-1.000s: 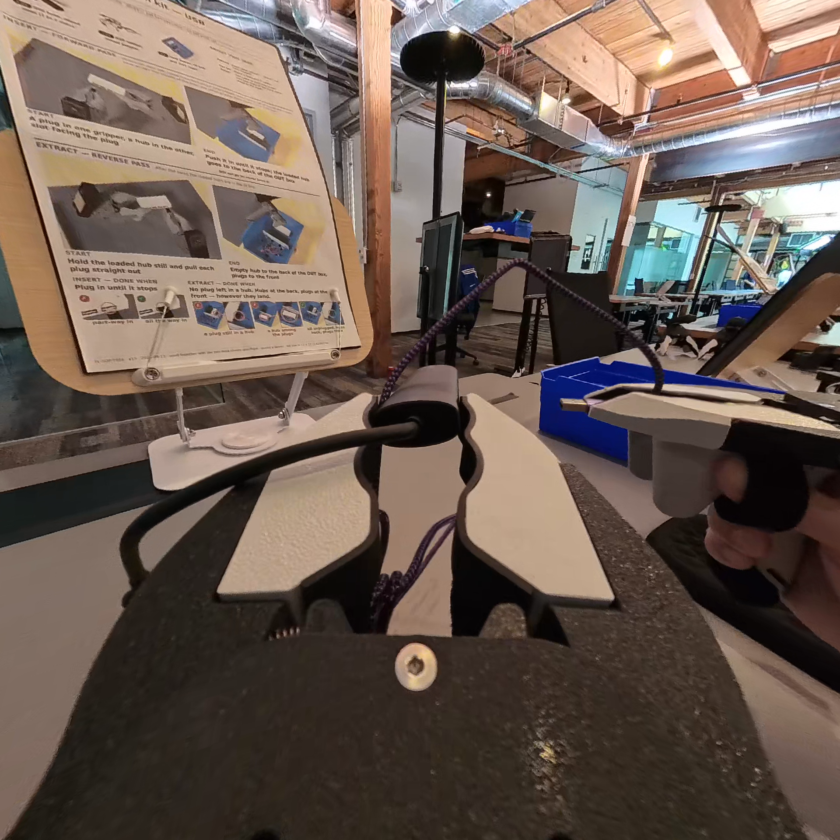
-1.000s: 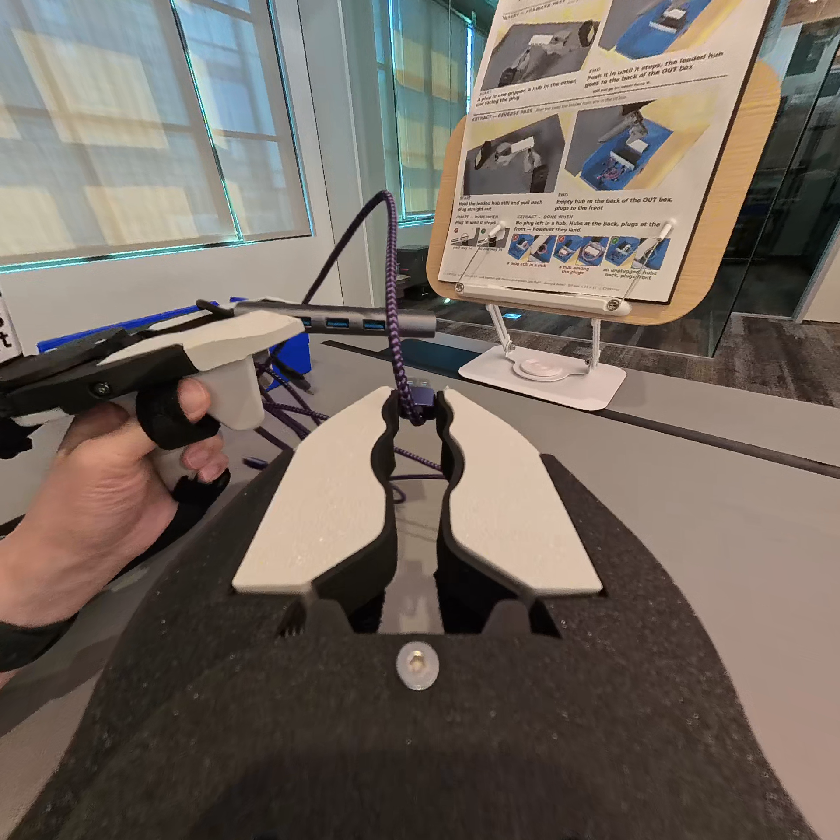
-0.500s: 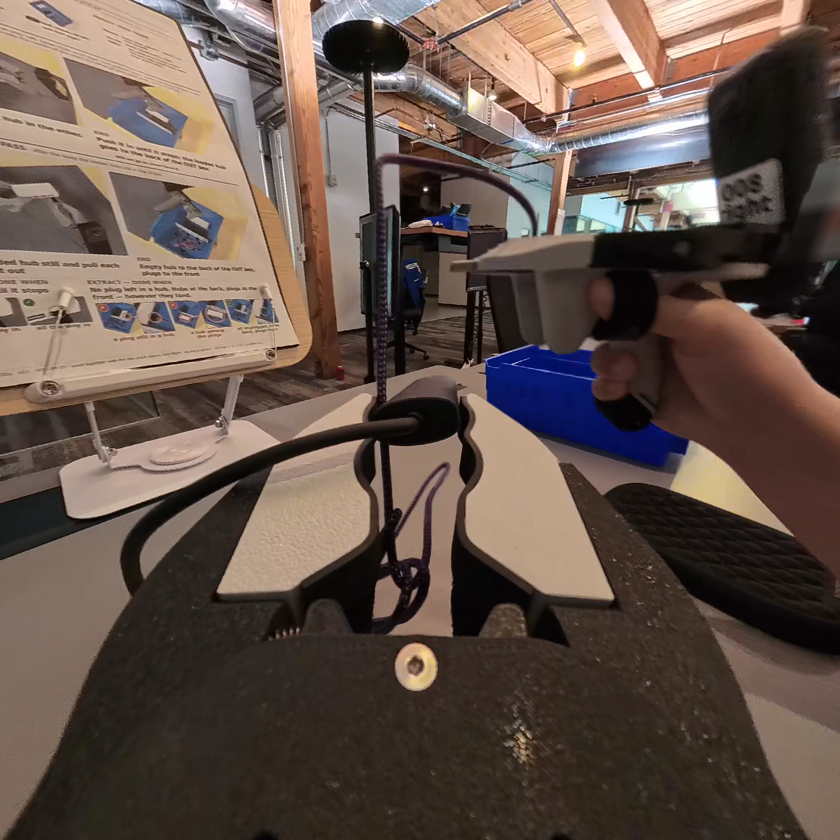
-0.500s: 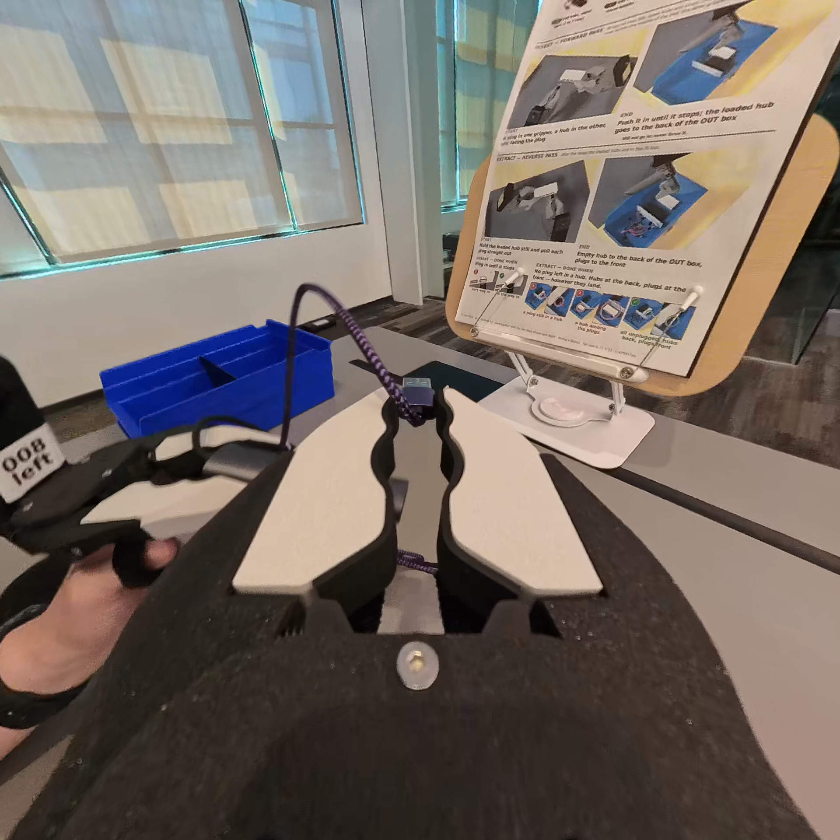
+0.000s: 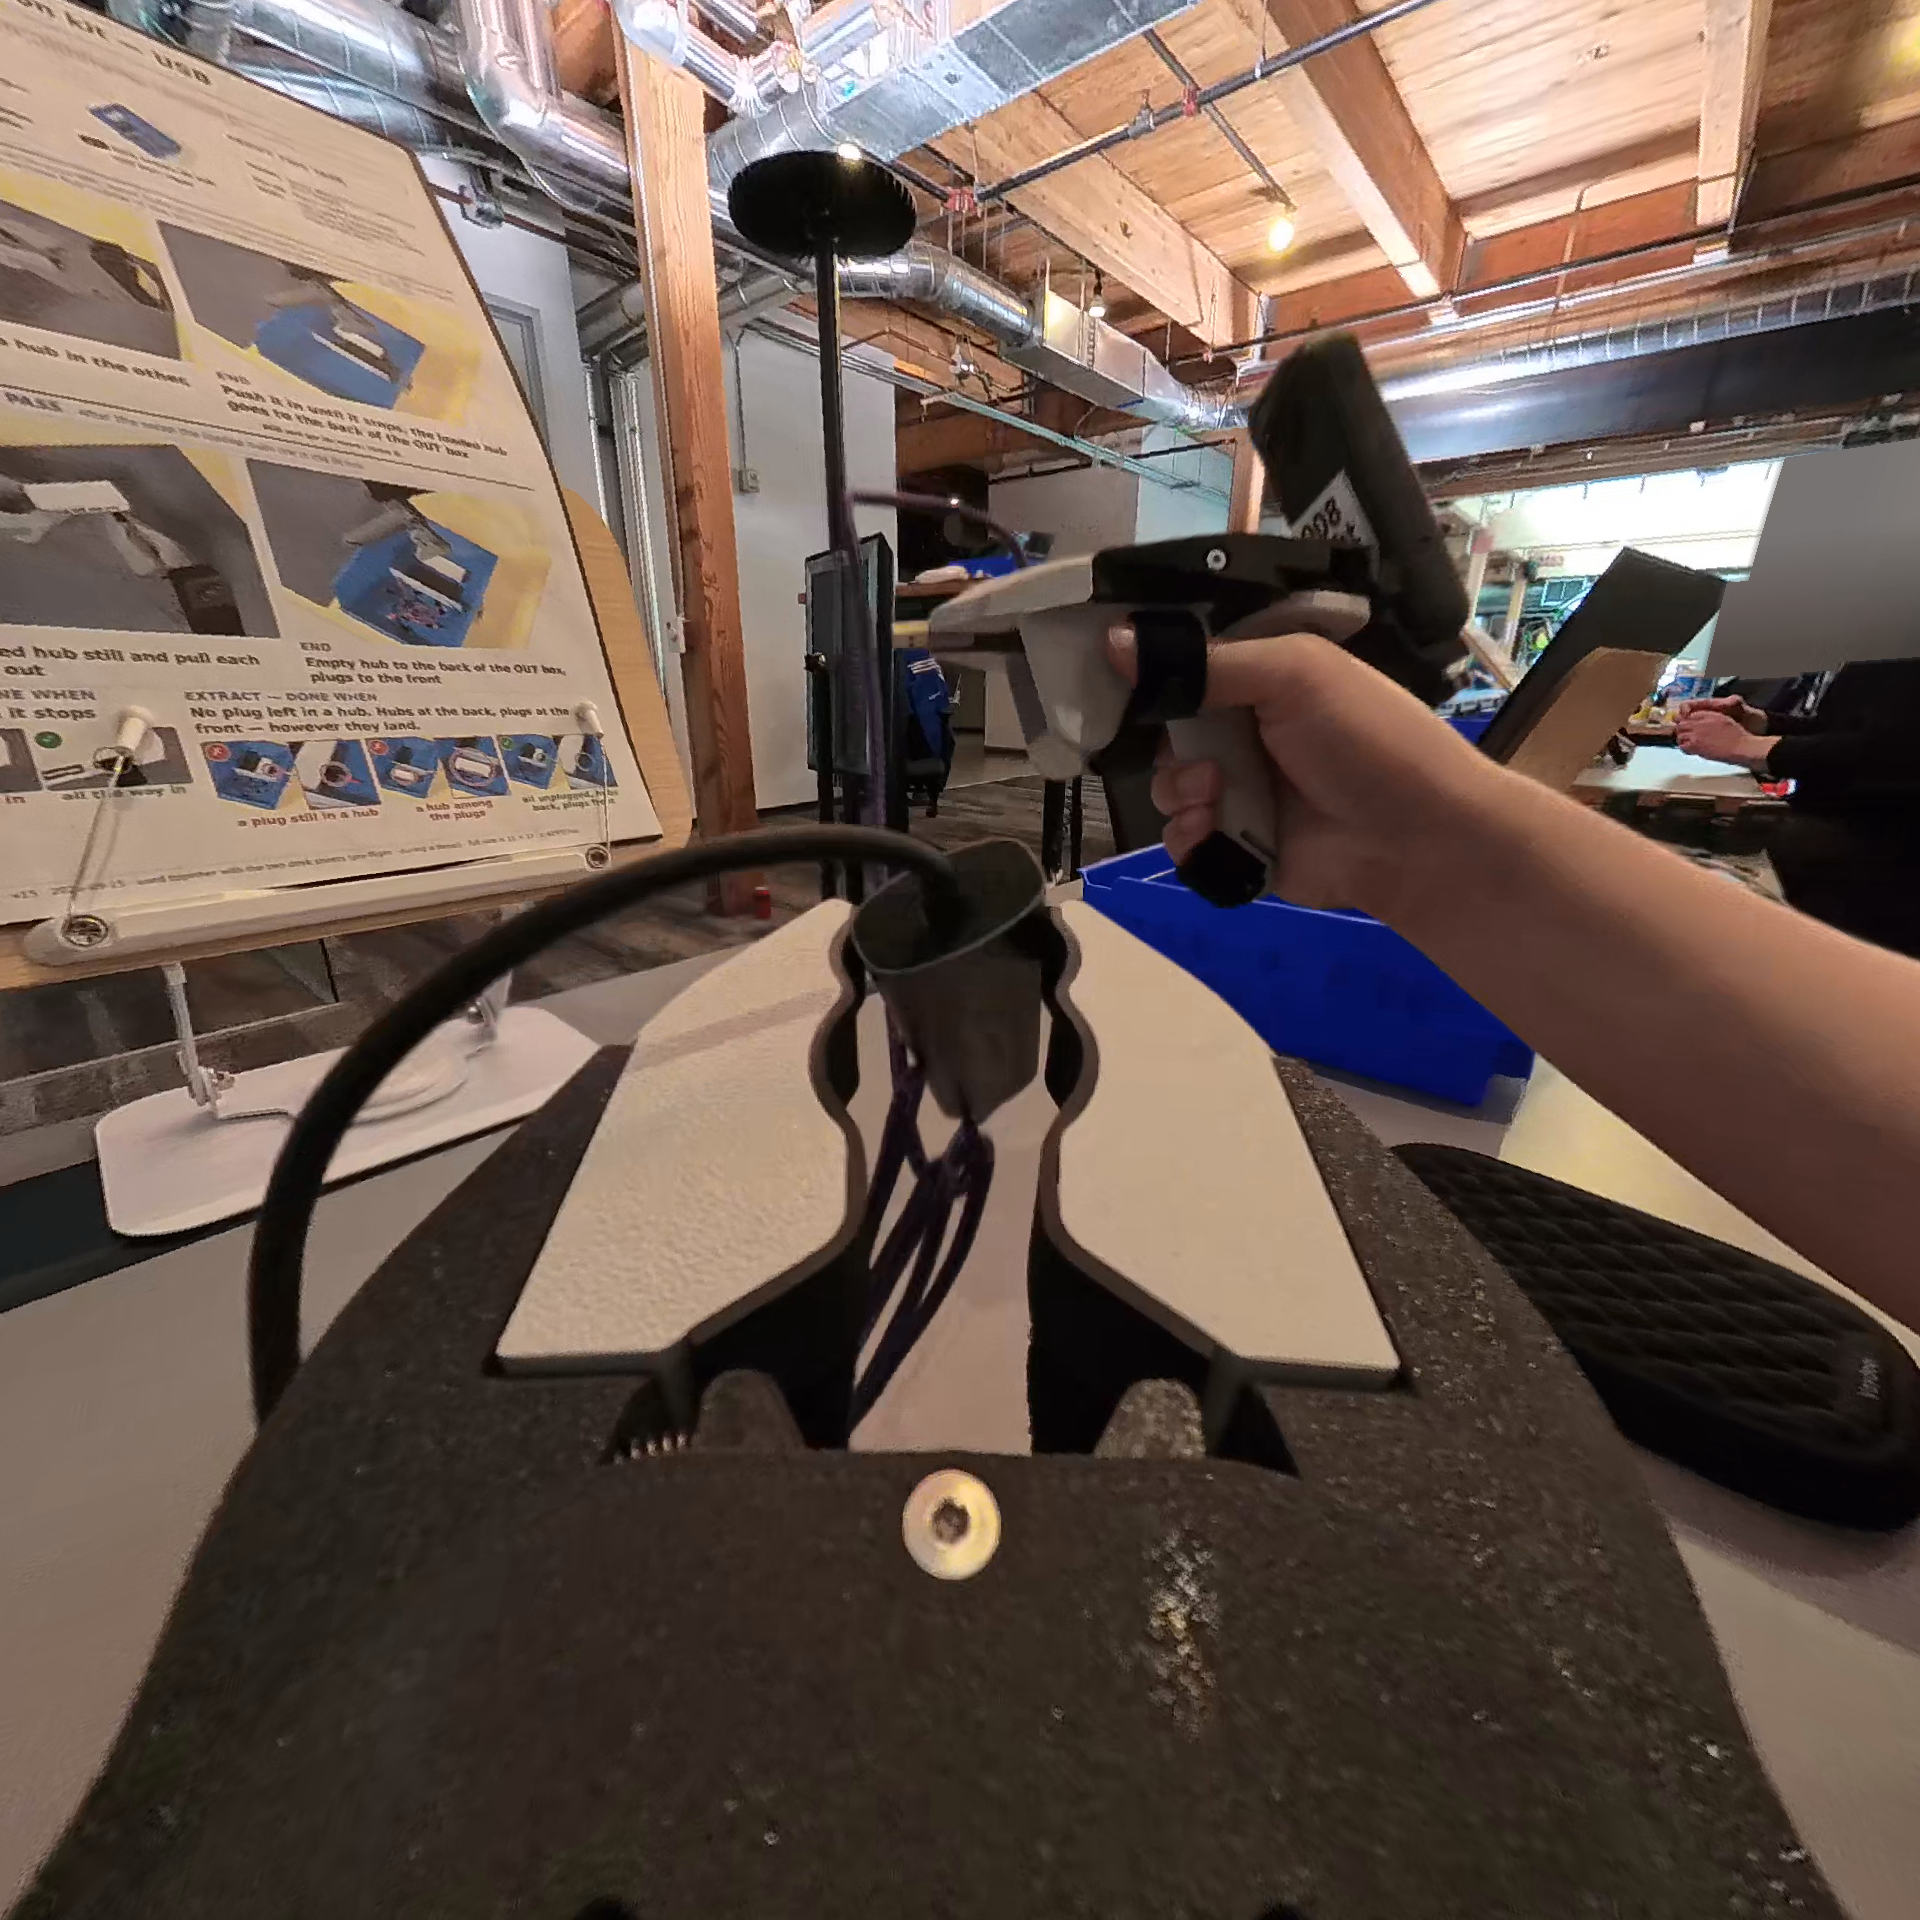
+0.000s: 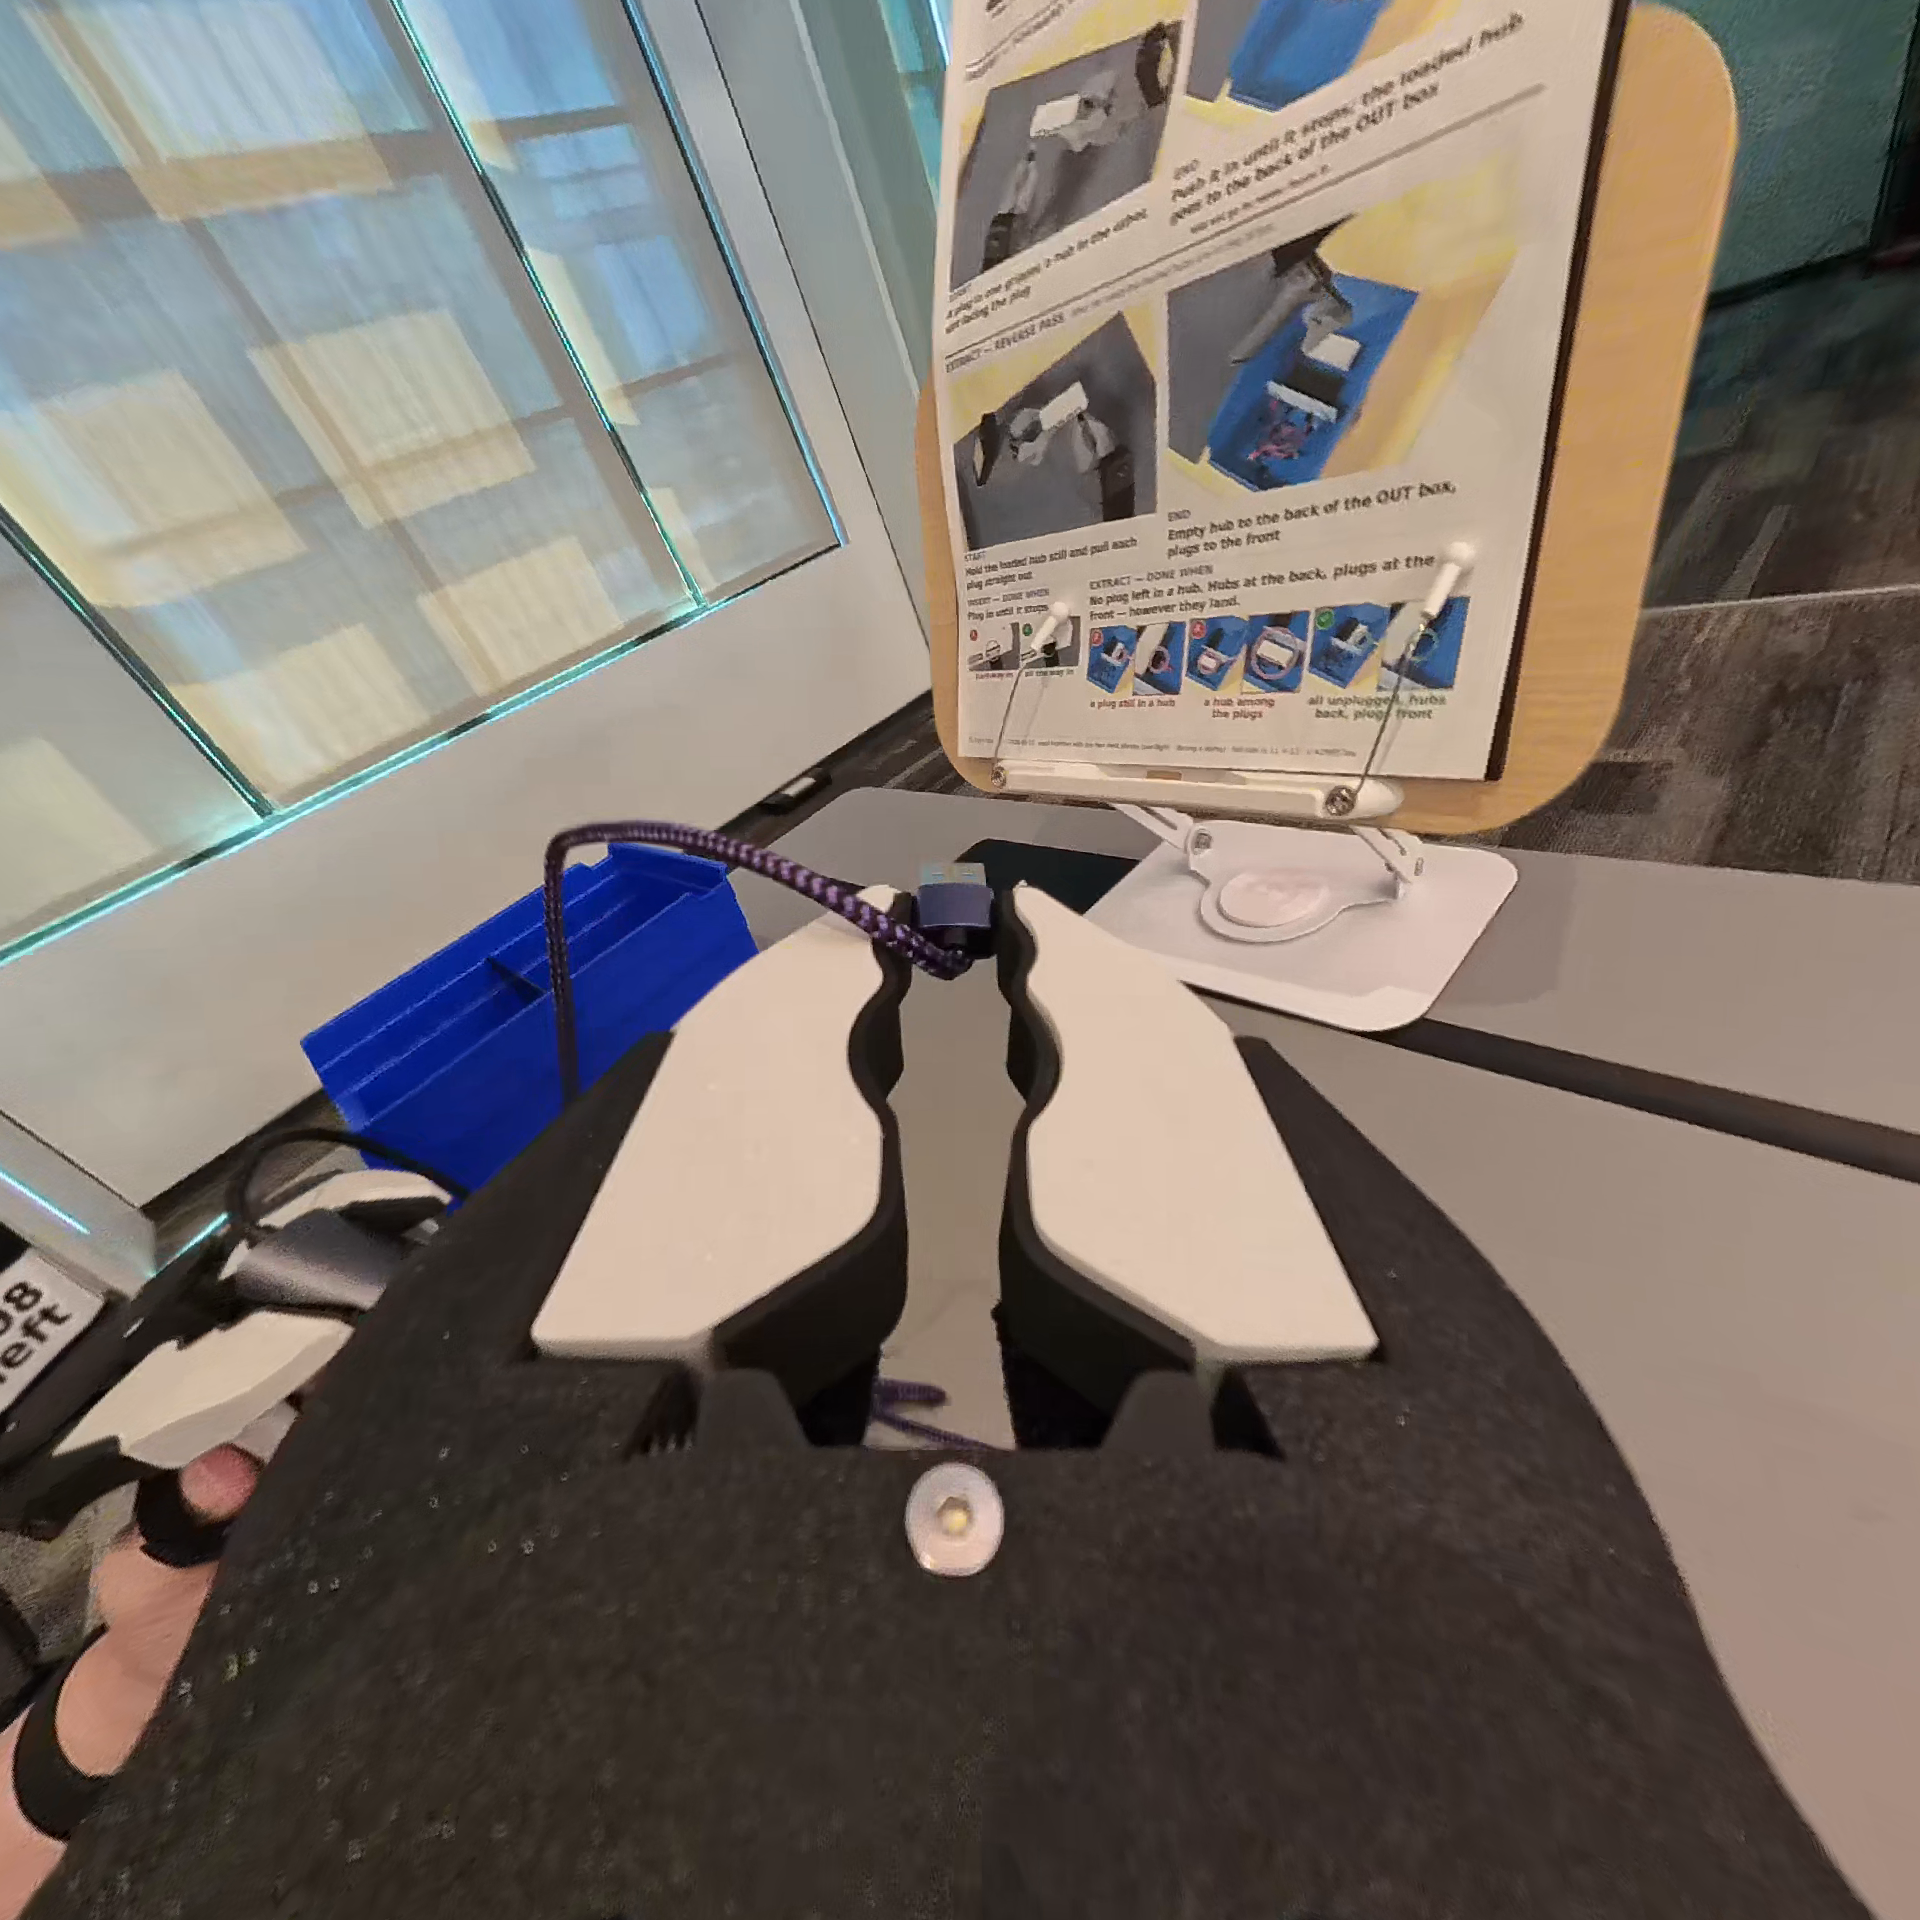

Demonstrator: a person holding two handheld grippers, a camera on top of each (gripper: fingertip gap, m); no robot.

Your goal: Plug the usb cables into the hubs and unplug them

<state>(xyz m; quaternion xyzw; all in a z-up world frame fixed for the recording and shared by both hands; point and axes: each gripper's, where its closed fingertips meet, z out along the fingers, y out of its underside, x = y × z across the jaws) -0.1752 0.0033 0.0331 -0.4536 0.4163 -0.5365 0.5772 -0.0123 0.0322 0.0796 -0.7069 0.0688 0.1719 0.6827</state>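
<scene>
My left gripper [image 5: 951, 920] is shut on a dark grey USB hub [image 5: 961, 997], which tilts down between the fingers. The hub's black cable [image 5: 416, 1039] loops out to the left. My right gripper [image 6: 953, 899] is shut on a blue USB plug [image 6: 951, 904]; its purple braided cable [image 6: 665, 842] arcs left and drops. The plug is apart from the hub. In the left wrist view the right gripper [image 5: 997, 608] is held above and behind the hub. In the right wrist view the left gripper [image 6: 353, 1262] with the hub [image 6: 312, 1242] is low at the left.
A blue bin [image 5: 1299, 987] stands on the grey table, and it also shows in the right wrist view [image 6: 499, 1029]. An instruction board on a white stand [image 5: 260, 520] [image 6: 1247, 416] stands at the back. A black mat [image 5: 1683, 1330] lies at the right. One gripper's finger ends stand about 20 cm off the other's.
The right gripper has risen with the plug and the two grippers have drawn apart. The hub has turned from level to tilted down in the left jaws.
</scene>
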